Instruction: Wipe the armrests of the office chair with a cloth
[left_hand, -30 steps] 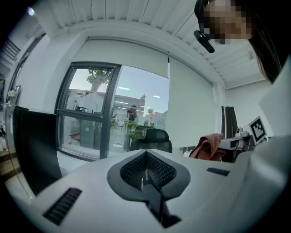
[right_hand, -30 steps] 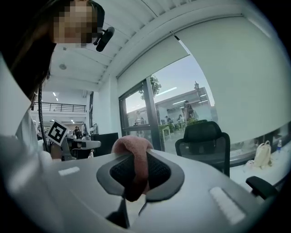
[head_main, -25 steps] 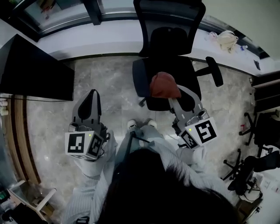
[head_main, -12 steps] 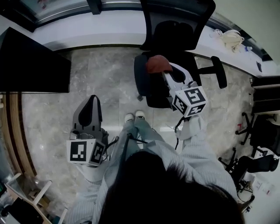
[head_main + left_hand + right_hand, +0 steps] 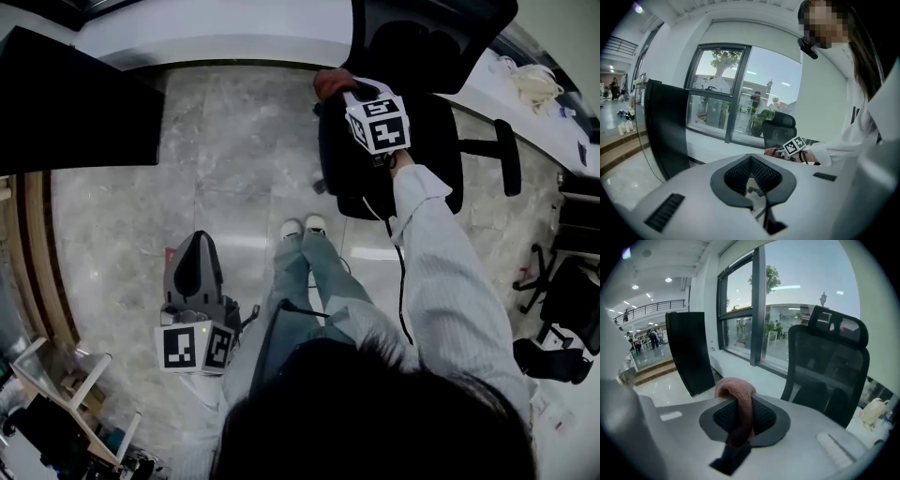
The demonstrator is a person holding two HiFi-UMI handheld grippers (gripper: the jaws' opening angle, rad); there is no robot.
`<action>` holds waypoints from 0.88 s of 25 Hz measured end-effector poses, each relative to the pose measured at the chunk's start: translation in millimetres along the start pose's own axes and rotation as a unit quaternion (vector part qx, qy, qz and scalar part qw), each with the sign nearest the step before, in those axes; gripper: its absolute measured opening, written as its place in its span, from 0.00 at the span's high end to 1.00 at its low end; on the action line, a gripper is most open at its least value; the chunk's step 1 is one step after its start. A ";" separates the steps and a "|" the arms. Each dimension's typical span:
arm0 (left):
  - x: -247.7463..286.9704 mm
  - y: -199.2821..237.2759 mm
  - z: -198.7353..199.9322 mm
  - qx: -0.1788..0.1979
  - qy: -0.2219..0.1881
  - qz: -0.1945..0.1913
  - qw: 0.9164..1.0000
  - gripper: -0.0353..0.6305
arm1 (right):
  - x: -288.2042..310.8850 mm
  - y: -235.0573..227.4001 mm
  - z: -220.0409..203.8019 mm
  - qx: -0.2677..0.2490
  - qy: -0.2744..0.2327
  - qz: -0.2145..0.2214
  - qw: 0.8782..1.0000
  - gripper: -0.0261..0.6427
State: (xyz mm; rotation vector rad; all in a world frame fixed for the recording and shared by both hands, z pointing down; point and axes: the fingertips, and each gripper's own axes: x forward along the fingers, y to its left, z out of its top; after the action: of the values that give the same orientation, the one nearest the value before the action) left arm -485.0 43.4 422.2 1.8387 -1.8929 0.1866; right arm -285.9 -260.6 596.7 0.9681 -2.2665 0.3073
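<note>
The black office chair (image 5: 427, 112) stands at the top of the head view, its right armrest (image 5: 509, 157) sticking out. My right gripper (image 5: 349, 91) reaches over the chair's left side, shut on a reddish cloth (image 5: 328, 82). In the right gripper view the cloth (image 5: 738, 401) hangs folded between the pads, with the chair's mesh back (image 5: 827, 366) ahead to the right. I cannot tell whether the cloth touches the left armrest. My left gripper (image 5: 192, 248) hangs low at the left over the floor, shut on nothing (image 5: 752, 174).
A black panel (image 5: 70, 103) stands at the upper left beside a white window ledge (image 5: 234, 42). A pale bag (image 5: 536, 82) lies on the ledge at the right. Other chair bases (image 5: 562, 309) are at the right edge. A wooden frame (image 5: 56, 394) sits at the lower left.
My right gripper has carried the cloth forward from above the seat's front to the chair's left side near the backrest. The left gripper stays low at the left.
</note>
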 end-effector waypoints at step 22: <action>10.0 -44.6 12.4 0.015 -0.017 -0.045 0.999 0.94 | -116.3 112.8 -123.0 0.014 0.098 0.147 0.984 0.90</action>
State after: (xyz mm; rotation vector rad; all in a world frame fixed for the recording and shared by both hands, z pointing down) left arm -444.7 25.5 405.2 1.9550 -1.8347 0.1542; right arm -247.9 -62.1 619.8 0.5841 -2.2236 0.5392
